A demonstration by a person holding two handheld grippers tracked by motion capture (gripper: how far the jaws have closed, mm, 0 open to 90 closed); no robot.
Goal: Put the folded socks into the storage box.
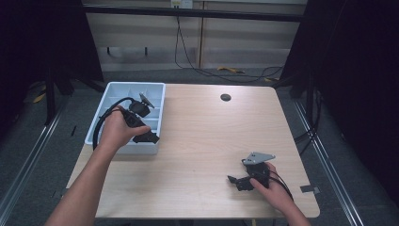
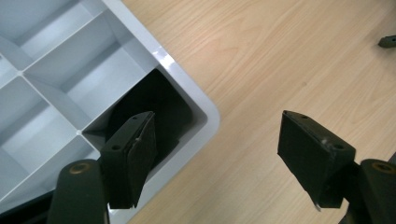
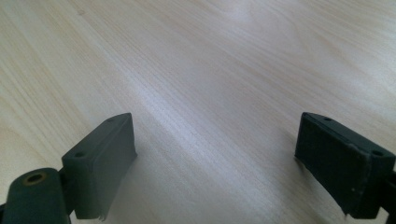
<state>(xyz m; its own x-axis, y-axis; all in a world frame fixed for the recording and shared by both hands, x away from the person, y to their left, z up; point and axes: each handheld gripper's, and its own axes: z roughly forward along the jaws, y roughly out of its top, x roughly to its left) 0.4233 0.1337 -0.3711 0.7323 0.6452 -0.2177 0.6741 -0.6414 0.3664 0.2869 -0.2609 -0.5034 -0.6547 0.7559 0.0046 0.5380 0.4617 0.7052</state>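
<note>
A pale blue tray [image 1: 109,94] with several compartments stands at the table's left side. My left gripper [image 1: 150,138] hovers over its near right corner, held in a hand, and its jaws stand wide apart. In the left gripper view the left gripper [image 2: 215,121] straddles the tray's rounded corner [image 2: 205,107], with nothing between its pads. A black object [image 2: 163,98] lies in that corner compartment, partly hidden behind one jaw. My right gripper [image 1: 235,181] rests low near the table's front right, open. In the right gripper view the right gripper [image 3: 215,121] has bare wood between its pads.
The wooden table [image 1: 207,132] has a round dark cable hole [image 1: 225,97] near its far edge. The tray's other compartments [image 2: 60,56] look bare. Cables trail across the floor beyond the table, and dark curtains hang on both sides.
</note>
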